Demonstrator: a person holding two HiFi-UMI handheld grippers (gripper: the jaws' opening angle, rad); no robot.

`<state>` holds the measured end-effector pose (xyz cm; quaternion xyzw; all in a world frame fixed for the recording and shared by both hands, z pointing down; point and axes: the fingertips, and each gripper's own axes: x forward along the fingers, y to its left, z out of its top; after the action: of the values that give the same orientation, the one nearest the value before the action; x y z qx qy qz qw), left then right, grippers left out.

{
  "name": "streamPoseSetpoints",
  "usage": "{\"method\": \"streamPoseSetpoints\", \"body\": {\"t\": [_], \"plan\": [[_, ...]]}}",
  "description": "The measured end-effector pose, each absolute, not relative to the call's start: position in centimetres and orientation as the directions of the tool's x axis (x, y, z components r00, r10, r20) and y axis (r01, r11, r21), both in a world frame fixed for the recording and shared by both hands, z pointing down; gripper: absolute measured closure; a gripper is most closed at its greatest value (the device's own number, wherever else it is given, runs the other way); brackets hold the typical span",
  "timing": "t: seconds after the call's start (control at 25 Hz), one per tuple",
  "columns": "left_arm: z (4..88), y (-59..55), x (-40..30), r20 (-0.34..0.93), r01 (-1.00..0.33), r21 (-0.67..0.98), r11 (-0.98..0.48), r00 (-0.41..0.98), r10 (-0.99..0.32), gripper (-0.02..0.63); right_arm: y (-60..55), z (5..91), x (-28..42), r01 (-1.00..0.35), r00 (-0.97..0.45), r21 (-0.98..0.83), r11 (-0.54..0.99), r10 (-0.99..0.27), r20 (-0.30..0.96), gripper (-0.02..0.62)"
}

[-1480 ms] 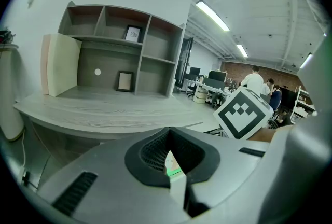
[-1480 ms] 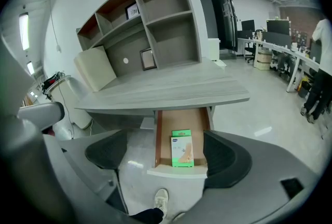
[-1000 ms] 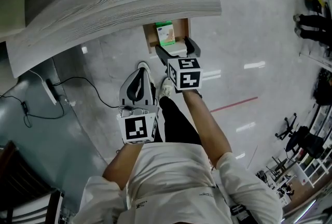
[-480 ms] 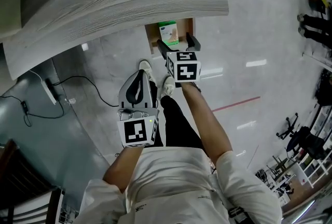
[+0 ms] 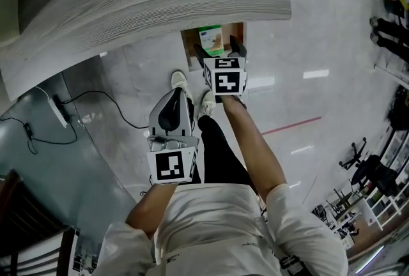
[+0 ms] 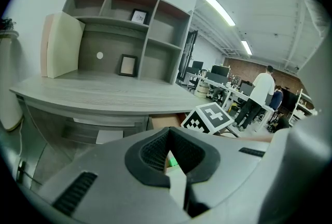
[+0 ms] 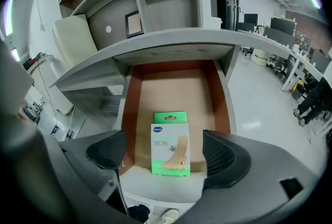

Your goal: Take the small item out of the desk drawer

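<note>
The small box [image 7: 170, 142] sits at the front of the open drawer [image 7: 174, 88], framed by my right gripper [image 7: 166, 151], whose jaws are wide apart and clear of it. It looks like light, thin, crushable card, so I'd pinch its long edges gently. My left gripper [image 6: 168, 158] hangs apart, jaws together on nothing.

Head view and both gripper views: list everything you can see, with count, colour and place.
Desk: one, grey wood-grain, over the drawer.
Drawer: one, brown inside, open under the desk.
Small box: one, green and white, at the drawer's front.
Shelf unit: one, grey, on the desk.
Picture frames: two, dark, in the shelf unit.
Cable: one, black, floor at left.
Shoes: two, white, on the floor.
Left gripper: one, grey, jaws together.
Right gripper: one, grey, jaws apart, facing the box.
</note>
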<state>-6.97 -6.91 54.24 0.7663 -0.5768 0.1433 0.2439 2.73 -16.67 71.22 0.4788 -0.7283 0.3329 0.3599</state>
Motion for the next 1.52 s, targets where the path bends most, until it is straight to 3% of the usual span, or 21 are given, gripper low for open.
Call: {"method": "streamPoseSetpoints", "body": {"t": [1.52], "plan": [[58.1,-7.6,-8.4,0.558,-0.965,0.193,-0.176,0.255,-0.789,0.591,-18.1,76.5,2.9,-0.943,-0.158,-0.036,0.331,-0.35,0.923,0.158]]}}
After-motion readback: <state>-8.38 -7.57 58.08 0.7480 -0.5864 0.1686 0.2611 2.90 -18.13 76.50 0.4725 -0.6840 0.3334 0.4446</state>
